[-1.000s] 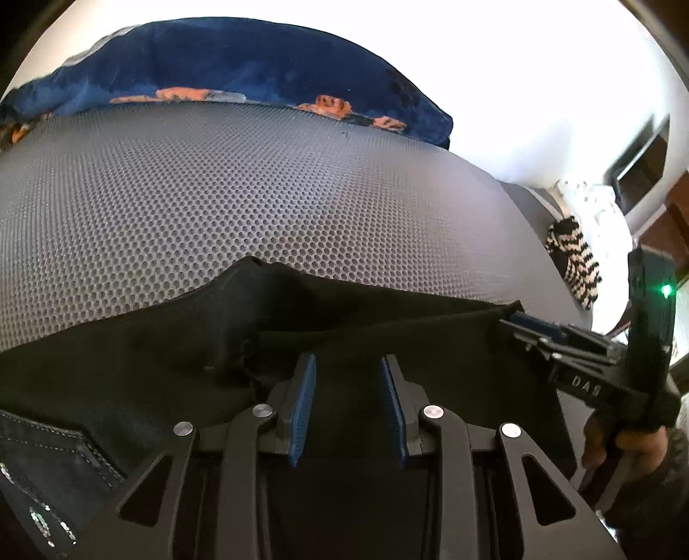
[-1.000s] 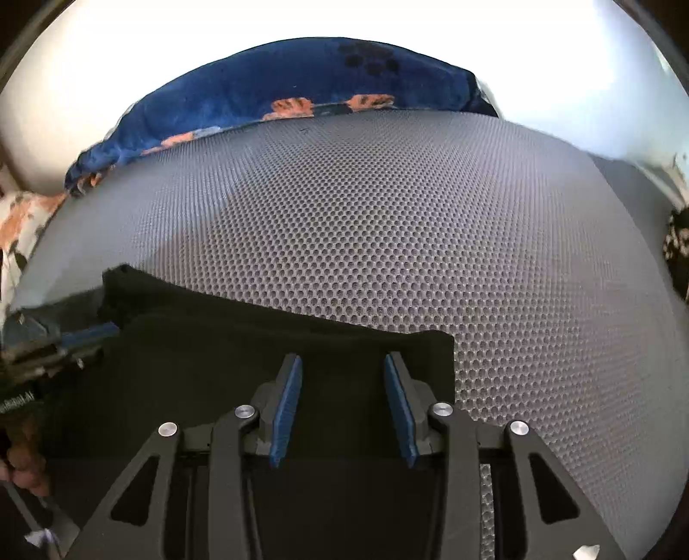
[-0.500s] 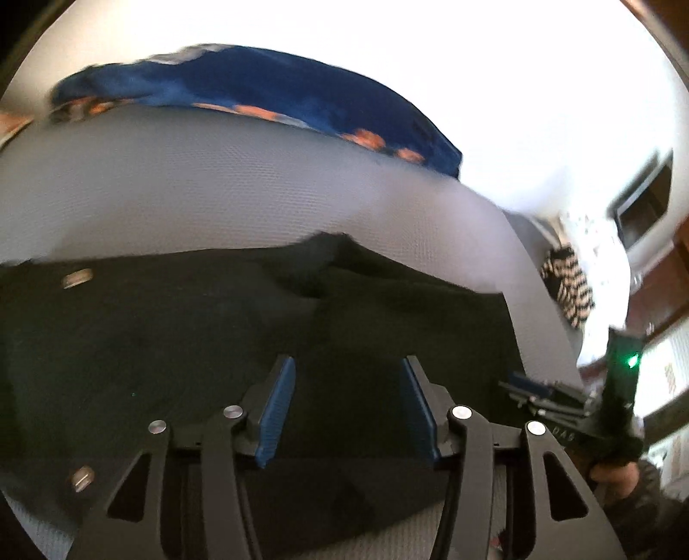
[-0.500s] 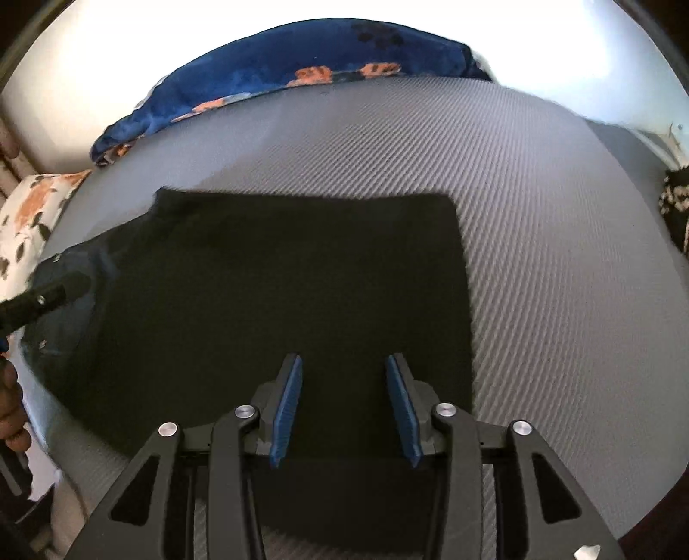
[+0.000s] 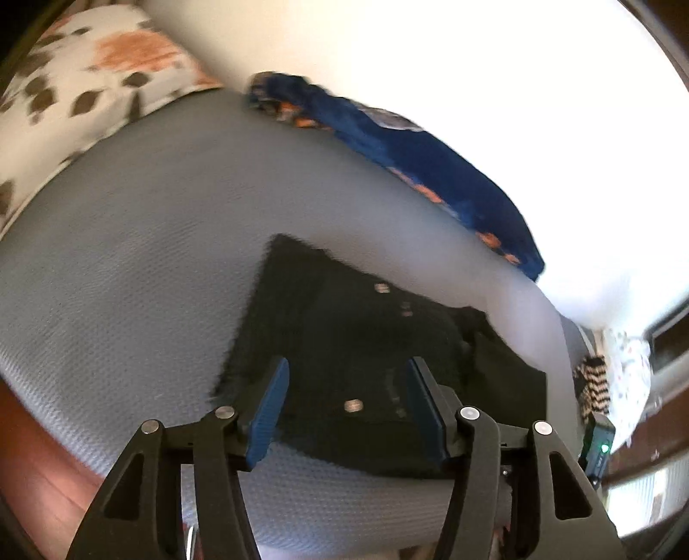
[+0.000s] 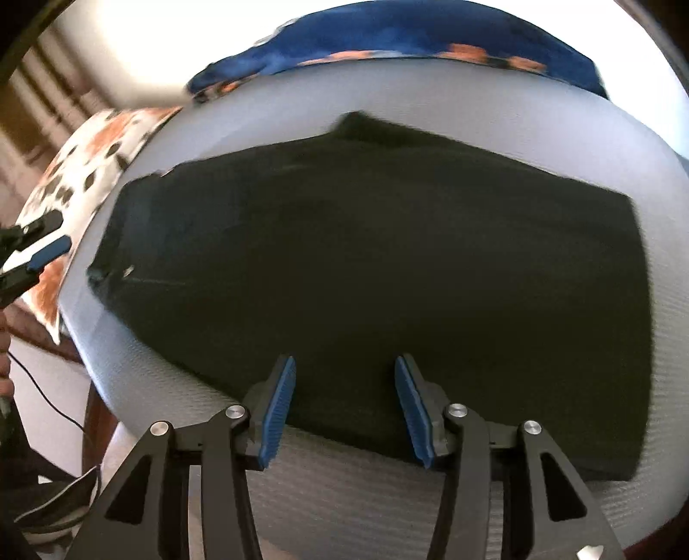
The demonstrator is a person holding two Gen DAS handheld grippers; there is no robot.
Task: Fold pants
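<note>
My left tongs (image 5: 346, 409) stand wide with nothing between the blue pads, hovering above the near edge of the grey mattress (image 5: 129, 258); my right tongs (image 6: 344, 409) are just as wide and just as empty. Below both lie the black pants (image 6: 379, 258), folded into a flat block on the mattress close to its near edge (small metal rivets show on the cloth in the left view). Along the far edge lies a blue patterned blanket (image 6: 409, 34), and at the left corner a white-and-orange pillow (image 5: 86, 73).

Black pants (image 6: 379, 267) on grey honeycomb-textured mat (image 6: 430, 107); beyond the blue-padded gripper fingers (image 6: 277, 413), a navy blanket (image 6: 430, 34) with orange patches.
</note>
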